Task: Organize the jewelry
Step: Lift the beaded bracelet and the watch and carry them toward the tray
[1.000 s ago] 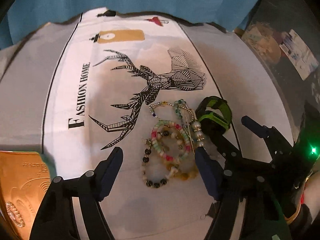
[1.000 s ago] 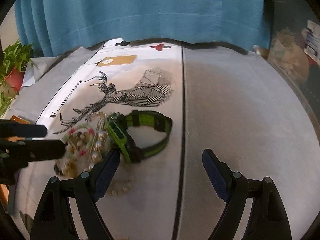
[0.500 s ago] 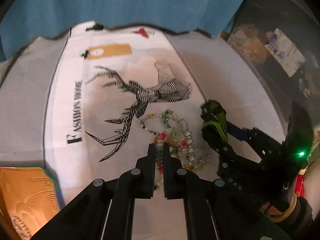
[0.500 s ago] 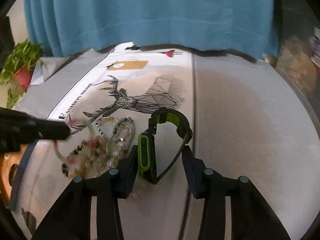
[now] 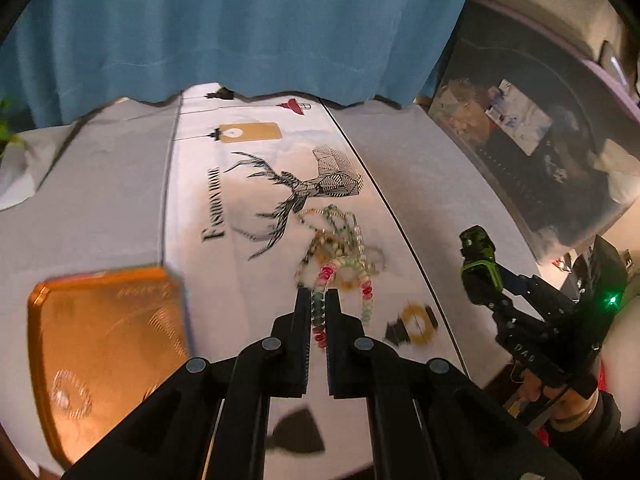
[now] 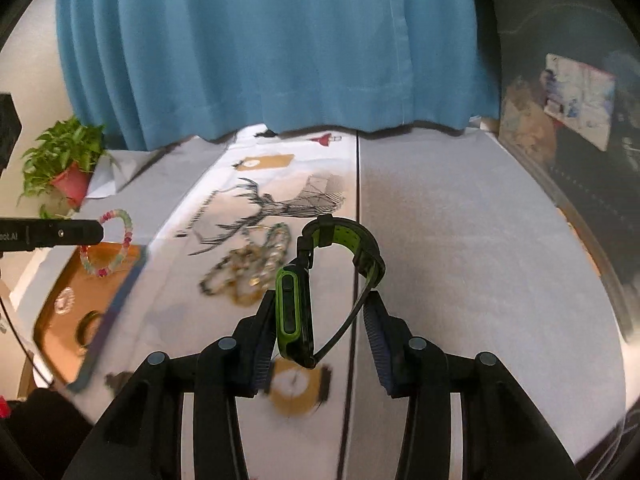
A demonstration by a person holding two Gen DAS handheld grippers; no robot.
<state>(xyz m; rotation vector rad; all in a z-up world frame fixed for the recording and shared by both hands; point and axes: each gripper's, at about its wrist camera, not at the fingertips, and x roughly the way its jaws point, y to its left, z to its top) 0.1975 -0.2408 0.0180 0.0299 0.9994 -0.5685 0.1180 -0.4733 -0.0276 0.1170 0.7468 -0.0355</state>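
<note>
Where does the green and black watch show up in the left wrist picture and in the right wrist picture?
Left wrist view: the green and black watch sits at the far right, clamped in the right tool, lifted off the cloth.
Right wrist view: the watch is at lower centre, held between the tool's fingers, strap looping up and right.
Shared landmark: the deer print on the white cloth, beyond the watch in both.

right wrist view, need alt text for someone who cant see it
The right claw grips a black and green sports watch above a table covered by a deer-print cloth. To the left, the left claw holds up a pastel bead bracelet over an orange tray; a bracelet pile remains on the cloth.
</note>
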